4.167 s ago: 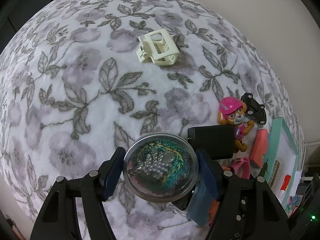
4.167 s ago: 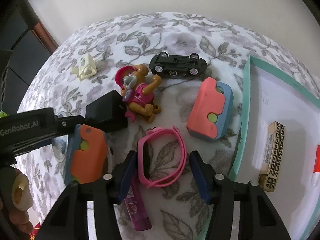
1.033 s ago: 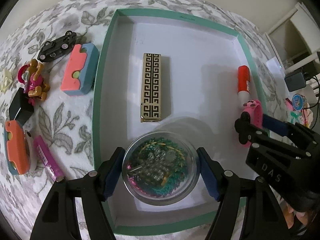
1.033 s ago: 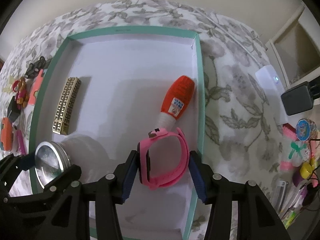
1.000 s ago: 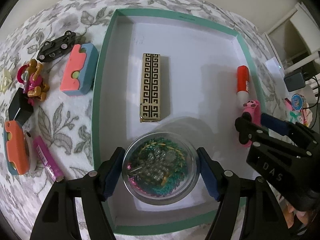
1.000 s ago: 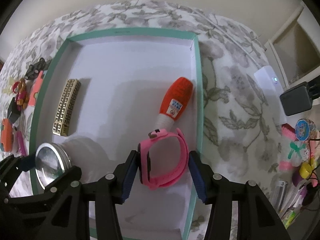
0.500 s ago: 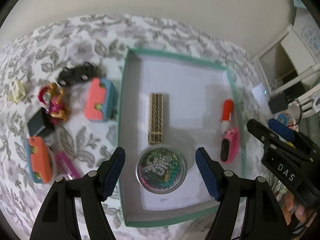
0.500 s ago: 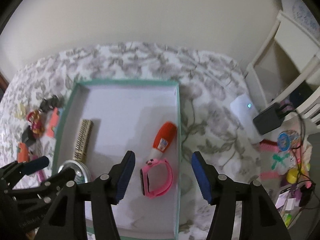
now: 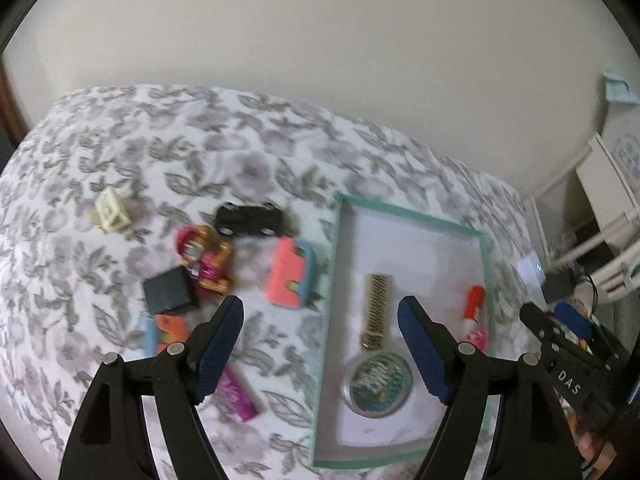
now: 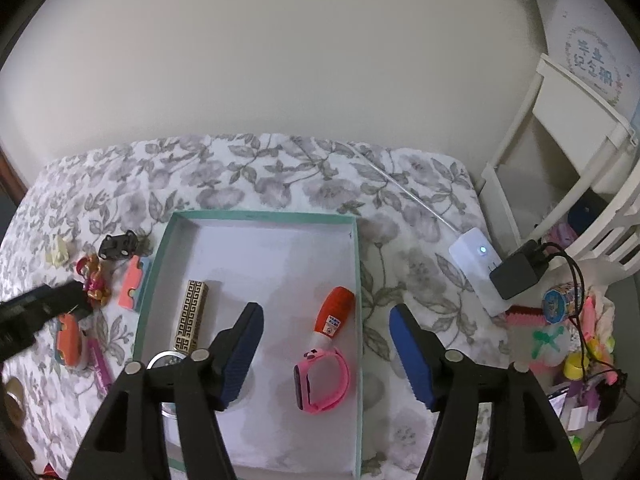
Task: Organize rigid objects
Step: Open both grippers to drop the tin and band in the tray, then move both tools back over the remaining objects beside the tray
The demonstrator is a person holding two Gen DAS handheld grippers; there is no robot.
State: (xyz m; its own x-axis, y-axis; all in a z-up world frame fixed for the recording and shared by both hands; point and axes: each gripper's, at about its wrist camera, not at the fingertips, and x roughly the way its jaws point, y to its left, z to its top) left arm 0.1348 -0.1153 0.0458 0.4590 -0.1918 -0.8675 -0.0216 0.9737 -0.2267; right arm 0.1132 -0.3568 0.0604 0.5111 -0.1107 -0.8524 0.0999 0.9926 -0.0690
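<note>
I am holding both claws raised over the bed, neither carrying anything: left gripper (image 9: 320, 322) spread wide, right gripper (image 10: 326, 330) spread wide too.

Sorted so far, lying in the teal box (image 10: 262, 214):
- gold patterned bar (image 10: 191, 314), left part of the box
- round clear case (image 9: 377, 383) of beads, just below the bar, near the front wall
- orange-capped tube (image 10: 334, 312), by the right wall
- pink watch (image 10: 322, 380), just in front of the tube

Still out on the floral blanket (image 9: 168, 152), left of the box:
- cream hair clip (image 9: 110, 211), farthest out
- black toy car (image 9: 249, 220)
- pup figure (image 9: 205, 258) beside a black block (image 9: 168, 292)
- pink-and-blue sharpener (image 9: 291, 278), nearest the box wall
- orange-and-blue sharpener (image 9: 166, 332)
- magenta tube (image 9: 238, 394)

I am judging the job roughly a third done: four in, seven waiting.

Writing: "DAS" is showing on the right gripper's body in the left view. The tube label and the decorated board far right are too small for me to read.
</note>
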